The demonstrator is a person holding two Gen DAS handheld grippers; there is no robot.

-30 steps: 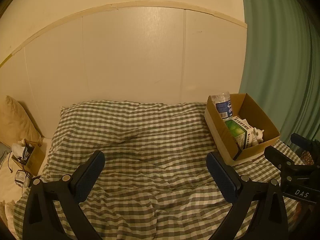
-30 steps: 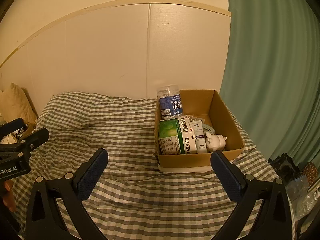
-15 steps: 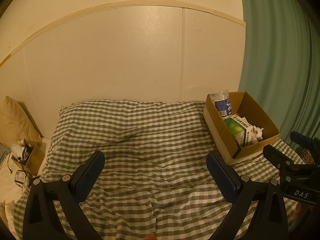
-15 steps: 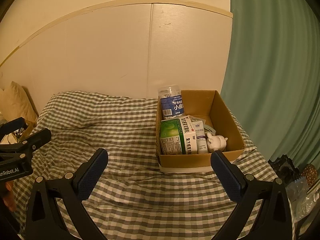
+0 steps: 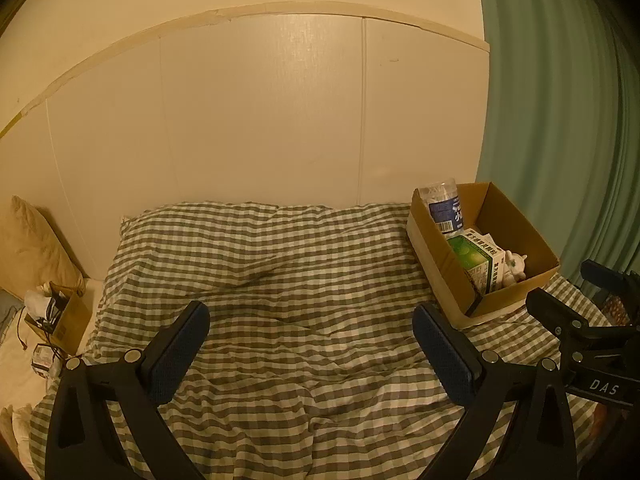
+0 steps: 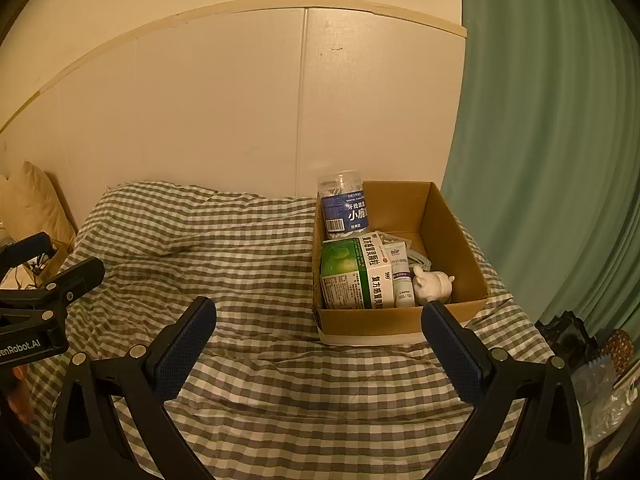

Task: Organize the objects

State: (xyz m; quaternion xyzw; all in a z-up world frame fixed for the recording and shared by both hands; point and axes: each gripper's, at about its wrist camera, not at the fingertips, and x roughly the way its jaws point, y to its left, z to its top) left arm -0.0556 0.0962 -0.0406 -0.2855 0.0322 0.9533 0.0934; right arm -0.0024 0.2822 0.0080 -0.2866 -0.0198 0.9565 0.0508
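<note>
Fingers, left gripper: spread wide with nothing between them, blue pads hanging above the checked bed cover.
Fingers, right gripper: also spread wide and holding nothing, hanging above the cover just short of the cardboard box.
Cardboard box: sits on the bed's right side, near the green curtain, open at the top.
Box contents: a clear jar with a blue label stands in the far left corner; a green-and-white medicine carton stands against the near wall; a white tube stands beside it; a small white figurine is next to the tube.
Change from a second ago: in the left view the box sits slightly higher and farther off, with more cover showing below it; the right view is almost the same, the box edging a little to the right. Contents have not moved, and both pairs of fingers are as wide apart as before.
Bedside: a tan pillow leans at the far left.
</note>
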